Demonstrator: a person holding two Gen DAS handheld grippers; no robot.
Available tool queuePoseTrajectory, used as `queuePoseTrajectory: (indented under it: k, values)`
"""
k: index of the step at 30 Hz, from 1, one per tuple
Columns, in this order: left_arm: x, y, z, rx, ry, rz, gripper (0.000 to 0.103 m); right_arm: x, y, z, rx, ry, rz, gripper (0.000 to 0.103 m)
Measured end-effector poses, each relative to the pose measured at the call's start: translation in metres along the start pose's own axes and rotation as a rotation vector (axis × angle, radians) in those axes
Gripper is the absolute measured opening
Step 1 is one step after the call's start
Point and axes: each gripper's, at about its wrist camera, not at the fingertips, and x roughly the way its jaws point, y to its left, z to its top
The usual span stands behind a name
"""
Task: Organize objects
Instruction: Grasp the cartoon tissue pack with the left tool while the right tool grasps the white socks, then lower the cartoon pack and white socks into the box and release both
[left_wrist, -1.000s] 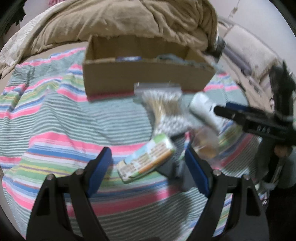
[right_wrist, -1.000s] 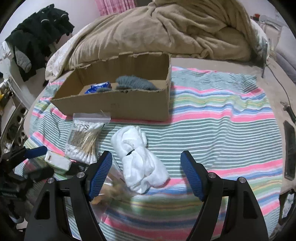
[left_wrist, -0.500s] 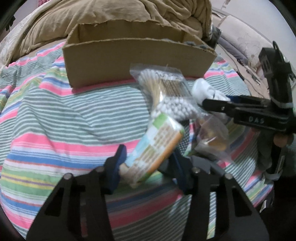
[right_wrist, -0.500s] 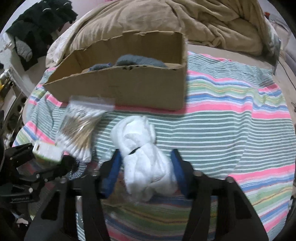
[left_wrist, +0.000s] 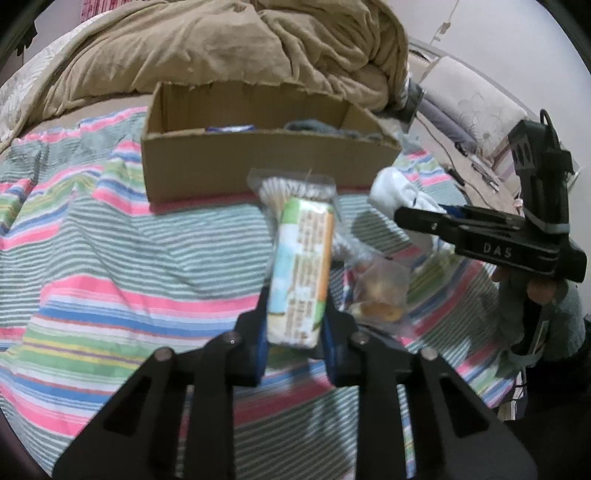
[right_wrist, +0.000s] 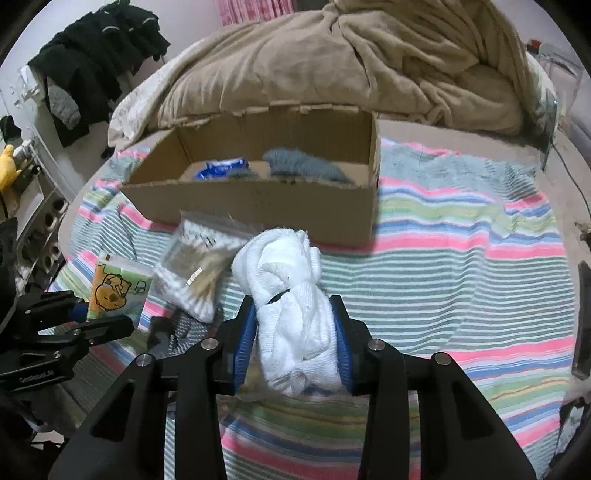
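Since a second ago both sets of tongs have gone from wide open to clamped, and both items have come up off the striped blanket (left_wrist: 122, 258). My left gripper (left_wrist: 295, 328) now has the tissue pack (left_wrist: 301, 273) between its blue pads, the jaws closing on it, with the pack standing nearly upright and pointing toward the cardboard box (left_wrist: 258, 166). My right gripper (right_wrist: 295, 347) is fully clamped on the white sock bundle (right_wrist: 291, 317), which bulges out above the pads.

From the left wrist view, I see the bag of cotton swabs (left_wrist: 291, 188) lying just behind the tissue pack, close to the box's near wall. A small clear bag (left_wrist: 380, 291) with something yellowish inside lies on the blanket just right of my left pads. The right gripper shows there too, at the right edge, a hand (left_wrist: 539, 291) beneath it.

From the right wrist view, the swab bag sits left of the sock bundle, near the box's front wall, and the tissue pack shows at the left in the other tongs. Inside the box I can make out a grey knitted item (right_wrist: 303, 166) toward its right end and a blue packet (right_wrist: 221, 168) to the left of it. Behind the box a tan comforter (right_wrist: 351, 62) is heaped up, and dark clothes (right_wrist: 96, 55) hang at the far left.
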Motion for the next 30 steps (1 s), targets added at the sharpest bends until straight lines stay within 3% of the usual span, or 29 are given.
queuePoseTrajectory:
  k: [14,30]
  values:
    - [-0.029,0.001,0.031,-0.014,-0.099,-0.014,0.024,-0.037,0.005,0.026,-0.019,-0.105,0.002,0.041]
    - [-0.041,0.018,0.085,0.023,-0.207,0.035,0.024,-0.040,0.020,0.075,-0.043,-0.181,0.027,0.041]
